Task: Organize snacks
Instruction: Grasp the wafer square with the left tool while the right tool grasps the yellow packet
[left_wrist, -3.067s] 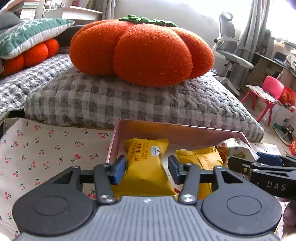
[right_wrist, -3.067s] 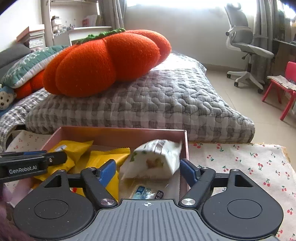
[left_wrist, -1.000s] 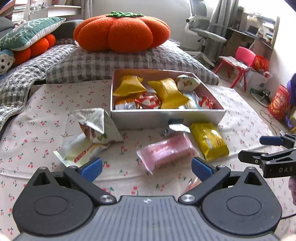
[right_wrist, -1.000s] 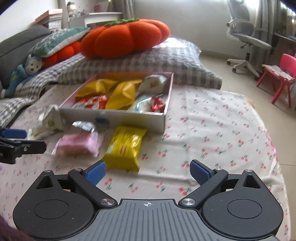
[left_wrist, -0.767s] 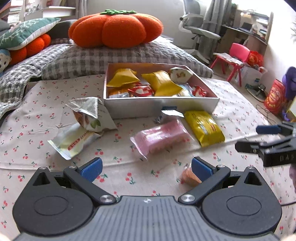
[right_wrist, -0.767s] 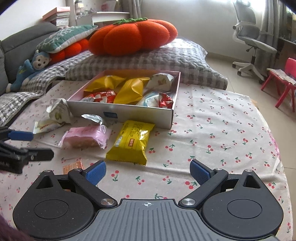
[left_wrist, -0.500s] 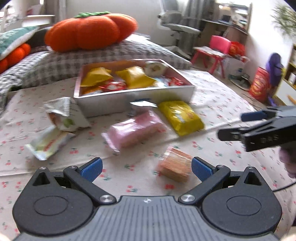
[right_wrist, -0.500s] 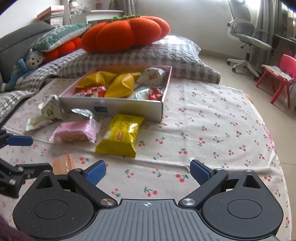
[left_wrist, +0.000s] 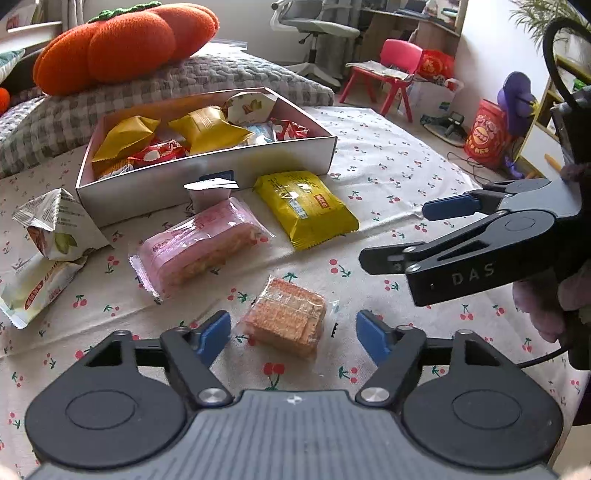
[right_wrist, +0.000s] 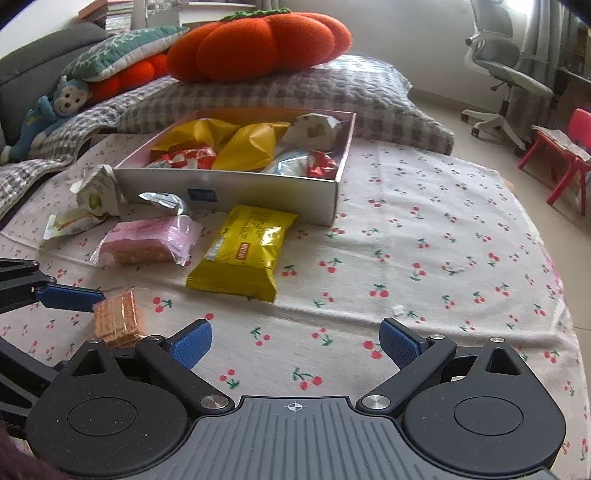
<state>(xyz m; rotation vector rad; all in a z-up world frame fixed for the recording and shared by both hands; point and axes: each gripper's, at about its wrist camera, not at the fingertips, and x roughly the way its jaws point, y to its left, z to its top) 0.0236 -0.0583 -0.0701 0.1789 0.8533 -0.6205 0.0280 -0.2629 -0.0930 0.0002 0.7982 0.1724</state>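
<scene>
Left gripper (left_wrist: 293, 332), wide apart a second ago, now has its jaws closing around the clear-wrapped wafer biscuit (left_wrist: 286, 317) at lower centre, pads seemingly not yet touching. Right gripper (right_wrist: 295, 343) stays spread over bare cherry-print cloth (right_wrist: 424, 229). The left gripper's near finger hides the biscuit's edge in the right view.
</scene>
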